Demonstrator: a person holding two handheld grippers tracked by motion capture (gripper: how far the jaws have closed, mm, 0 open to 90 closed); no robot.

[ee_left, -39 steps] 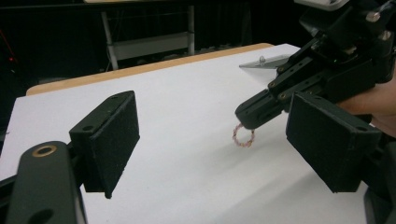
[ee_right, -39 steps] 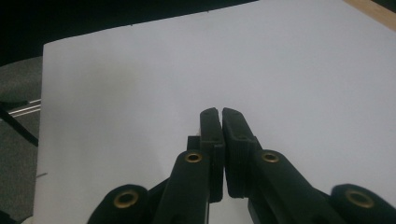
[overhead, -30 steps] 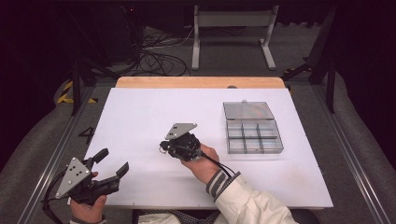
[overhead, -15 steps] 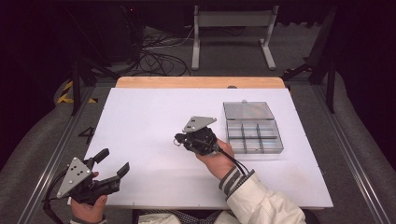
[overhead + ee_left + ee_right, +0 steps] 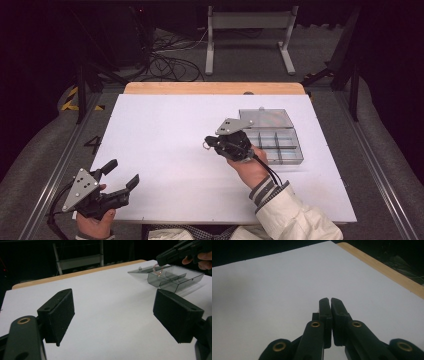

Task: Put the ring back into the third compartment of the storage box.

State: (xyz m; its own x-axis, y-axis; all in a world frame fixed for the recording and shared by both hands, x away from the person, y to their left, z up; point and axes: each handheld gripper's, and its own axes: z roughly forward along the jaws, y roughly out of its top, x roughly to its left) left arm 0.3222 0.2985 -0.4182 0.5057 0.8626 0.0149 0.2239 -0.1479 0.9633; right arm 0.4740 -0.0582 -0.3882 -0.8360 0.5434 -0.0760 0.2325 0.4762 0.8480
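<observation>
Right of centre in the high view: right gripper (image 5: 207, 145) raised over the white table (image 5: 160, 135), jaws pinched together on a small beaded ring (image 5: 158, 269), just beside the clear divided box (image 5: 280, 145) with its lid open. Lower left: left gripper (image 5: 120, 174) low over the table, jaws spread wide, empty. By the look of it, ring picked up, drop into a compartment left to do.

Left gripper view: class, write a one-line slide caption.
Open left hand-held gripper faces a clear compartment box while the right hand-held gripper dangles a small beaded ring above it.
</observation>
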